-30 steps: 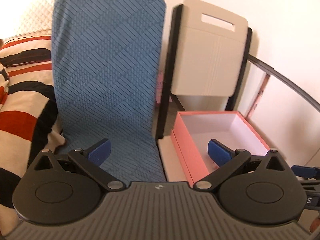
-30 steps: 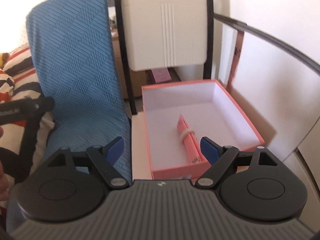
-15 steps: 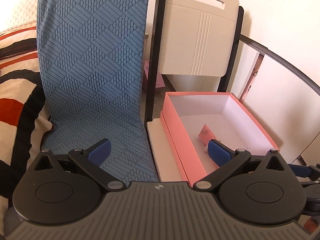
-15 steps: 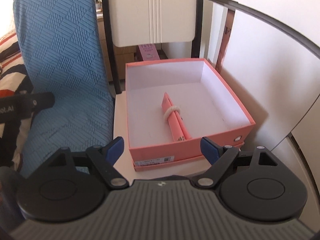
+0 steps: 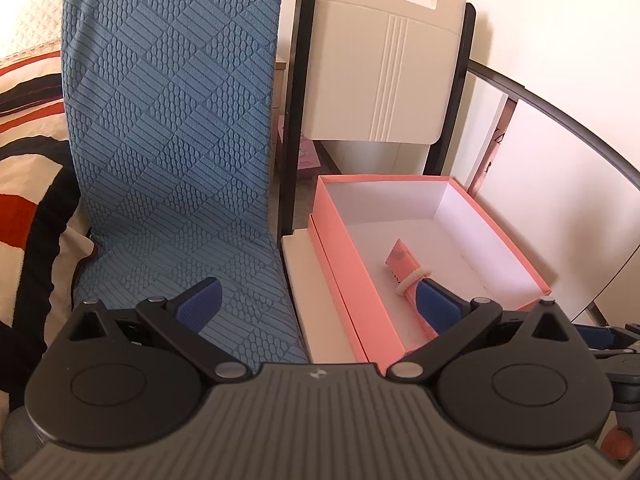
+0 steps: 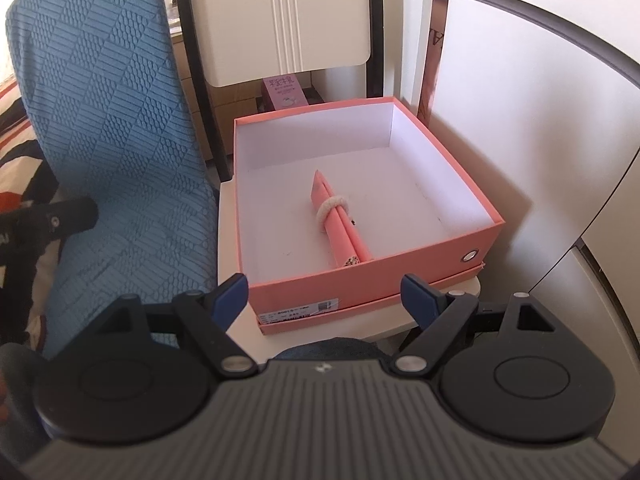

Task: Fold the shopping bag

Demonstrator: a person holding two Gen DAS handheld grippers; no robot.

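A pink shopping bag [image 6: 340, 222], rolled into a thin bundle and held by a white band, lies inside an open pink box [image 6: 440, 256] with a white lining. The box stands on a white chair seat [image 6: 236, 332]. My right gripper [image 6: 326, 294] is open, just in front of the box's near wall, nothing between its fingers. In the left wrist view the rolled bag [image 5: 402, 266] shows partly behind my right fingertip; my left gripper [image 5: 320, 306] is open, straddling the box's left wall [image 5: 360, 296] from the near side.
A blue textured cushion [image 5: 176, 140] covers the chair to the left. A striped blanket [image 5: 28, 184] lies further left. The white chair back [image 5: 384, 68] rises behind the box, a white wall [image 6: 520, 120] stands to the right. A small pink carton [image 6: 284, 90] sits behind.
Both grippers have tilted downward and drawn back toward the box's near side, so the box interior and the rolled bag show more fully. Both stay open.
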